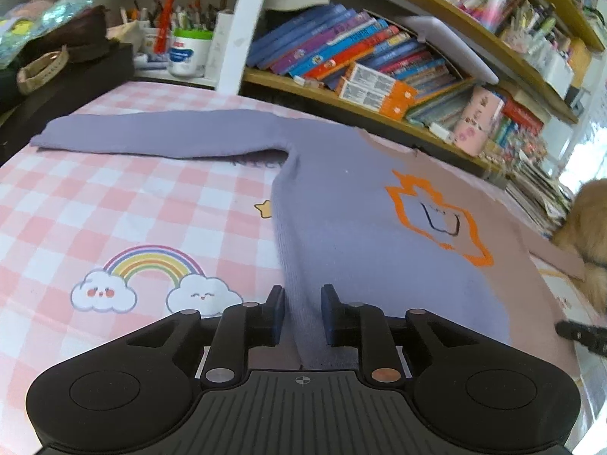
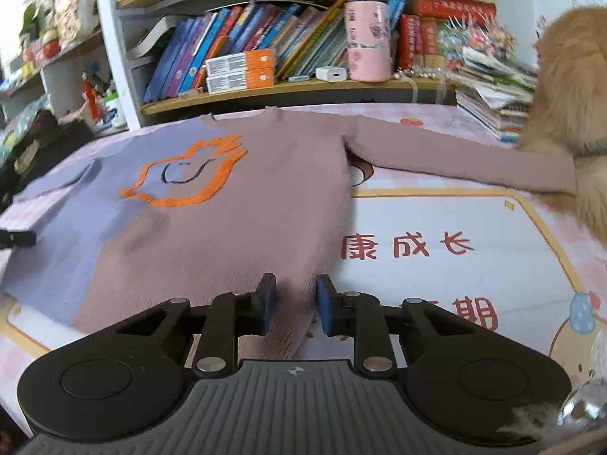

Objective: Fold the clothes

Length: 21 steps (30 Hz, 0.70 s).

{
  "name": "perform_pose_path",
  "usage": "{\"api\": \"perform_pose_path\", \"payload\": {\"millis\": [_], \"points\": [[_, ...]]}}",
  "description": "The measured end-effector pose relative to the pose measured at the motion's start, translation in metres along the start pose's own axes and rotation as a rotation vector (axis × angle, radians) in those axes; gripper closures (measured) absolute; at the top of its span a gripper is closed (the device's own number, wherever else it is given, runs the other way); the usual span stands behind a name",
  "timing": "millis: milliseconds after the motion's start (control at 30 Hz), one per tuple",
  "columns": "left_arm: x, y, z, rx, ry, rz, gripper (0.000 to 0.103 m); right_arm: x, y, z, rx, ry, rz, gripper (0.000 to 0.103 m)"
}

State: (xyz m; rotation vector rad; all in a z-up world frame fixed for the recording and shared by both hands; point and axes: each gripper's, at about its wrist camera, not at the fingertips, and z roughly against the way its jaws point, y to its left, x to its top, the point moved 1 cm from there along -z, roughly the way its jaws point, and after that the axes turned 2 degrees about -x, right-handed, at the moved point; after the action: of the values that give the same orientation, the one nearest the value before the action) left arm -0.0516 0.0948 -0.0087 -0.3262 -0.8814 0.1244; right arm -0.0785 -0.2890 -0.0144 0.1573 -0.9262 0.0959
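Two grippers sit over one sweater, which lies spread flat on the pink checked cloth, collar toward the bookshelf. Between the jaws of our left gripper we see the purple side edge of the sweater running up and away; the blue pads stand a little apart, with gaps showing on both sides of the fabric, so they do not press it. Beyond those jaws and to their left, the purple sleeve stretches out flat. Our right gripper straddles the mauve side edge near the hem in the same way, jaws slightly apart and clear of the knit. Ahead and left of these jaws we see the orange outline design; ahead and right, the mauve sleeve reaches a furry golden animal. No earlier view tells us more.
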Motion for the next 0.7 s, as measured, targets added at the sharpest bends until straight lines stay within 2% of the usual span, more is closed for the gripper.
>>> {"api": "perform_pose_path", "payload": {"millis": [100,167,267,533,700], "points": [[-0.008,-0.006,0.003,-0.026,-0.008,0.011,0.094,-0.001,-0.005,0.002,0.001,-0.012,-0.001,0.089],[-0.011,-0.012,0.005,-0.047,0.005,-0.007,0.095,0.000,-0.011,0.003,-0.036,-0.026,0.003,0.092],[-0.012,-0.017,0.006,-0.060,0.023,-0.030,0.096,-0.001,-0.016,0.005,-0.066,-0.033,0.002,0.093],[-0.013,-0.009,0.014,-0.033,0.018,-0.012,0.097,-0.003,-0.010,0.004,-0.032,-0.034,0.002,0.093],[-0.017,-0.014,0.017,-0.039,0.023,-0.021,0.097,-0.002,-0.009,0.003,-0.064,-0.037,0.010,0.092]]}}
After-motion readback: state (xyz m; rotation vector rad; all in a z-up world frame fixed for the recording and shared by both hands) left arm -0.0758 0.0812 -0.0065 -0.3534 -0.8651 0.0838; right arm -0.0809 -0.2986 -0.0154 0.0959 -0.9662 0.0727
